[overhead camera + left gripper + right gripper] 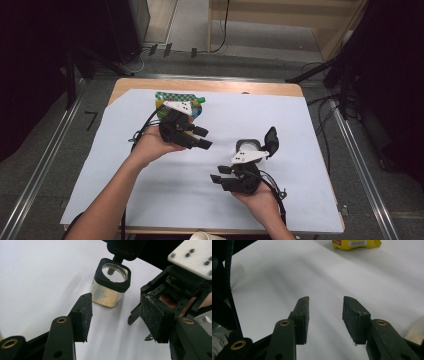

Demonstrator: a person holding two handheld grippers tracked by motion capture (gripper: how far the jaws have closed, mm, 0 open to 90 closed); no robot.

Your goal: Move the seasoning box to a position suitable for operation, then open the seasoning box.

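Left hand-held gripper [202,138]: jaws wide apart, nothing between the pads, touching nothing. It points toward the small clear square jar with black collar and flip lid [110,282], which sits just ahead of its fingertips, apart from them. Jar stands upright, long axis vertical, mouth up; black flip lid [271,139] is hinged open and stands on the jar's far side from this gripper. Tan powder lies in the jar's bottom.

Right hand-held gripper [220,174]: jaws also wide, empty, over bare sheet. Jar is just beside its body, behind its jaws, which point away toward the left hand.

Behind the left hand-held gripper, at the desk's far edge: yellow-and-green foil pouch [355,243], lying flat, well apart from the jar. Nothing stands between left jaws and jar. White paper sheet [310,120] covers the wooden desk [210,86].
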